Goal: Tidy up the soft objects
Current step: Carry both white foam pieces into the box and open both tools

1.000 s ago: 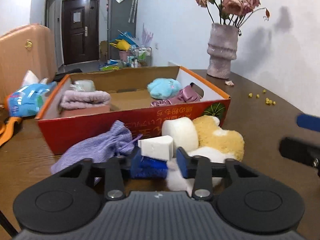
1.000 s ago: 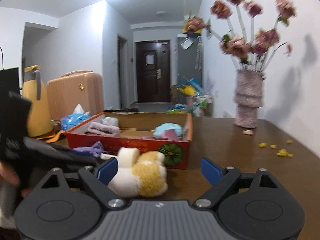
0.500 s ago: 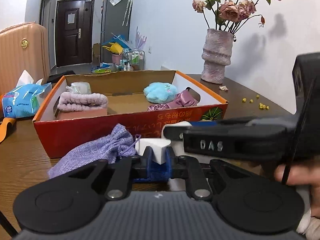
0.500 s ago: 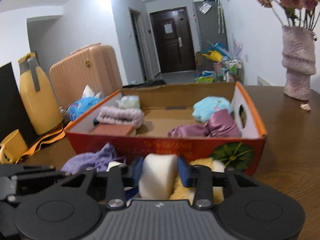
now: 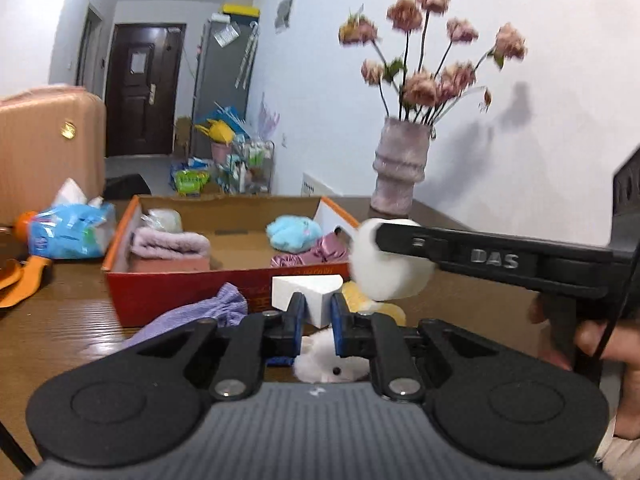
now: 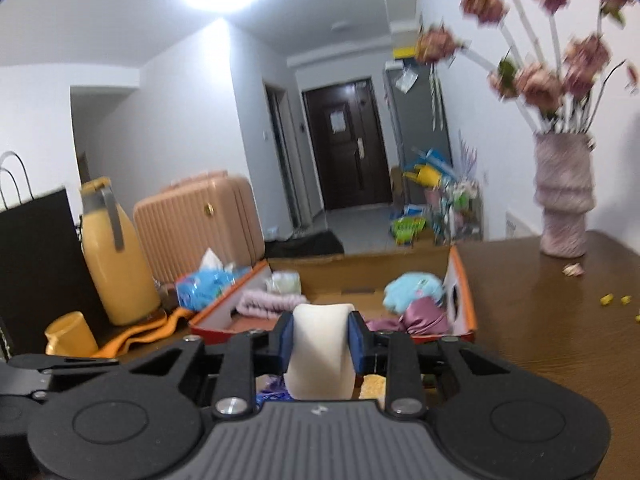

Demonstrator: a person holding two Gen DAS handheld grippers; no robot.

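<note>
My left gripper (image 5: pixel 317 312) is shut on a white wedge-shaped sponge (image 5: pixel 310 294) and holds it above the table, in front of the orange cardboard box (image 5: pixel 224 292). My right gripper (image 6: pixel 320 334) is shut on a round cream sponge (image 6: pixel 320 354), lifted near the box's front right corner; it shows in the left wrist view (image 5: pixel 390 266). In the box (image 6: pixel 462 300) lie a pink towel (image 5: pixel 170 242), a blue plush (image 5: pixel 294 232) and a shiny purple cloth (image 5: pixel 308 254). A lilac pouch (image 5: pixel 192 316), a yellow plush (image 5: pixel 368 304) and a white plush (image 5: pixel 332 364) lie on the table.
A vase with pink flowers (image 5: pixel 400 168) stands at the back right of the brown table (image 6: pixel 560 320). A blue tissue pack (image 5: pixel 68 230), a yellow jug (image 6: pixel 114 256), a yellow cup (image 6: pixel 70 332) and a black bag (image 6: pixel 36 264) stand to the left. A pink suitcase (image 6: pixel 200 216) stands behind.
Both grippers closed on their sponges and lifted them. The right gripper with the round sponge rose up toward the box's front right corner.
</note>
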